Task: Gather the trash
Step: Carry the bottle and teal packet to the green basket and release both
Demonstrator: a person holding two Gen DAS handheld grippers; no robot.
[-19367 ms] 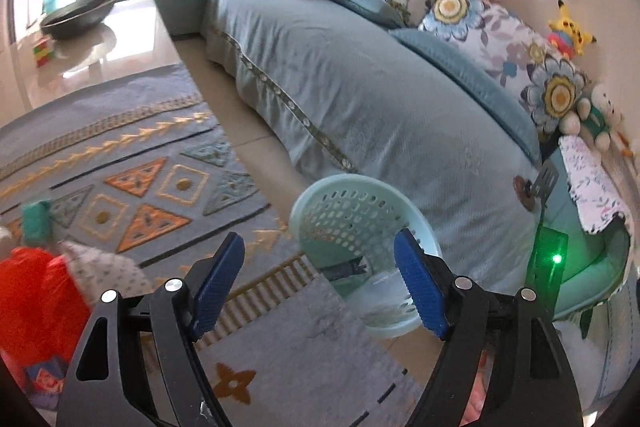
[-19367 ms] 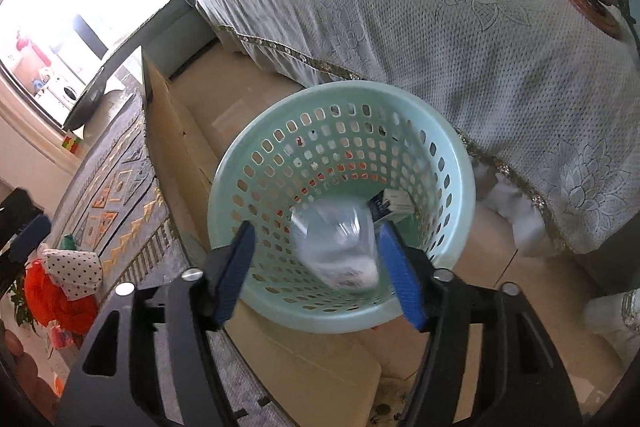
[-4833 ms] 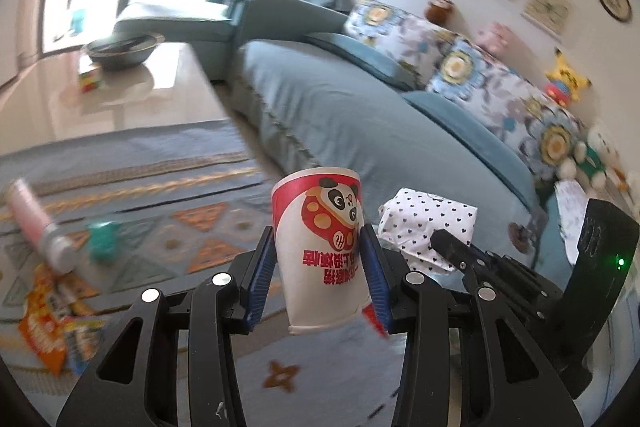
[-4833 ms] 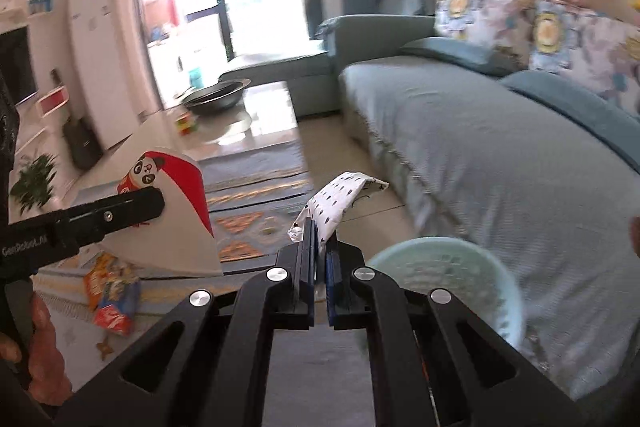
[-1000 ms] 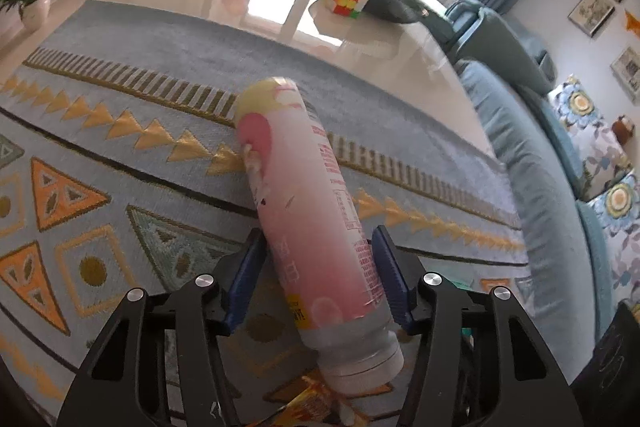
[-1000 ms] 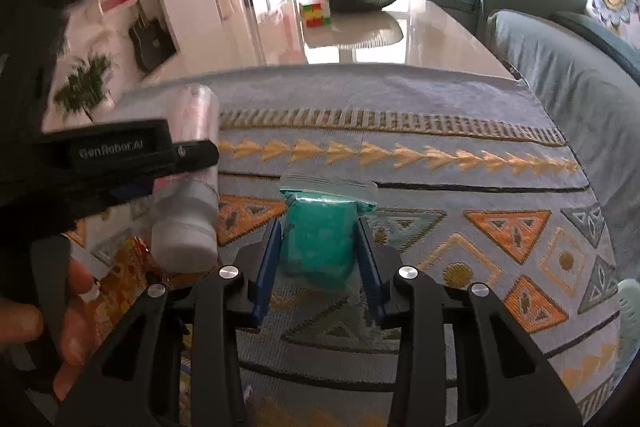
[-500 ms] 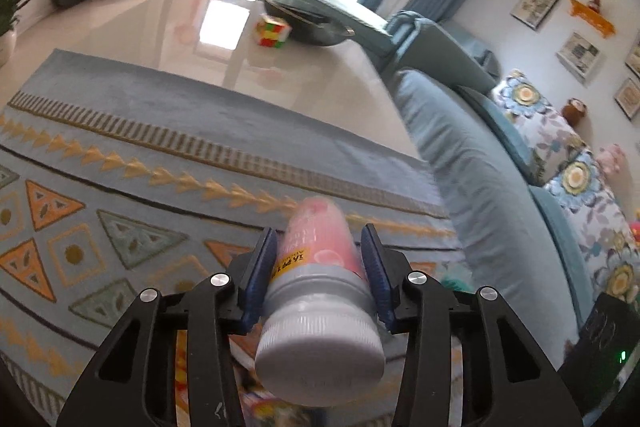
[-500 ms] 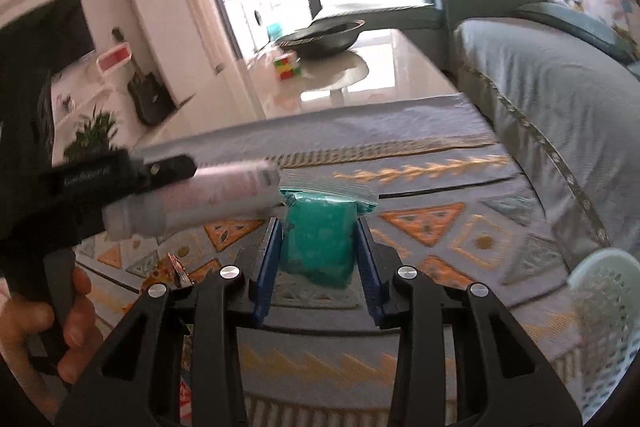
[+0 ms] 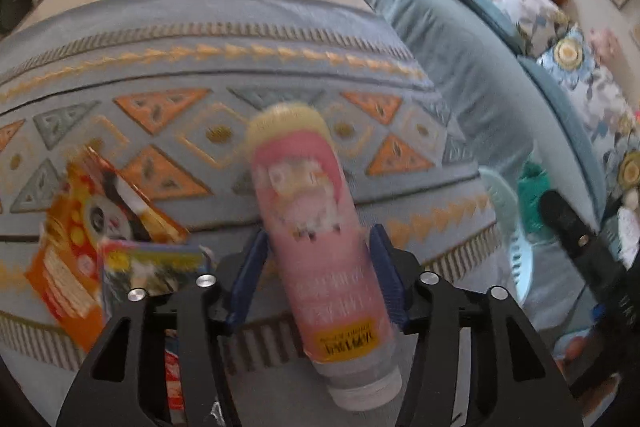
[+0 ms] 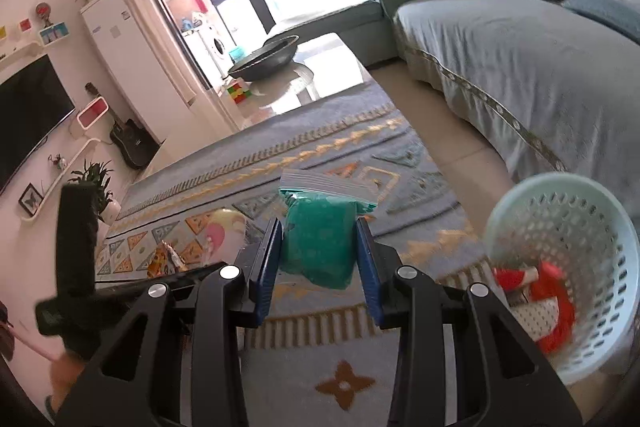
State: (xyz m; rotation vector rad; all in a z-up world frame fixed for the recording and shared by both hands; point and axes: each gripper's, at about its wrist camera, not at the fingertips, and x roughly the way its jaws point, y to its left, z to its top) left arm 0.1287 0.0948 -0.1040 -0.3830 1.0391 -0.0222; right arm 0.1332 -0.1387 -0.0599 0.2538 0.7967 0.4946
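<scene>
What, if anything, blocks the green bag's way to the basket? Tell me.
Nothing visible does. The right gripper holds the green bag above the rug, and only open rug lies between it and the basket to its right.

Plastic, foil and woven cloth

The pink bottle looked like smooth plastic with a printed label; the bag was clear glossy film over green contents. The basket was pale perforated plastic, the rug matt woven cloth, the snack packets shiny foil, and the sofa cover soft, matt fabric.
</scene>
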